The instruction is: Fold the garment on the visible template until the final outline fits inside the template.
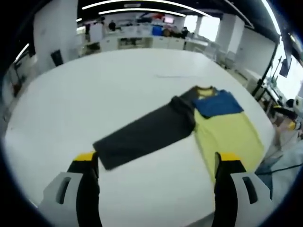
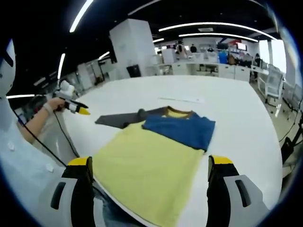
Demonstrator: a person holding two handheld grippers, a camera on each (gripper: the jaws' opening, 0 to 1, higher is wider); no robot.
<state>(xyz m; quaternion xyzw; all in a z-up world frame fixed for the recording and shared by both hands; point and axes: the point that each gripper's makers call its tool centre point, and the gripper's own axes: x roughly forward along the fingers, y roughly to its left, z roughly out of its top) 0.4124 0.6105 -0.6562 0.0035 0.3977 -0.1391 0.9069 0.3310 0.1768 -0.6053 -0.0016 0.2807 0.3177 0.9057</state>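
A T-shirt lies flat on the white table [image 1: 94, 94]. It has a yellow body [image 1: 229, 135], a blue chest panel [image 1: 218, 104] and a long dark sleeve [image 1: 147, 135] spread out to one side. In the right gripper view the yellow body [image 2: 147, 172] runs to the near table edge, with the blue panel [image 2: 182, 130] and the dark sleeve [image 2: 120, 119] beyond it. My left gripper [image 1: 157, 163] is open above the sleeve's end, touching nothing. It appears again as the left gripper [image 2: 75, 108] held in a hand off the table's left side. My right gripper [image 2: 150, 165] is open over the yellow hem.
A thin pale strip [image 1: 177, 75] lies on the table past the shirt, seen as the strip [image 2: 182, 100] in the right gripper view. A person's arm and white sleeve [image 2: 28, 142] stand at the left. Desks and chairs [image 2: 272, 82] ring the table; a stand [image 1: 265, 71] rises at the right.
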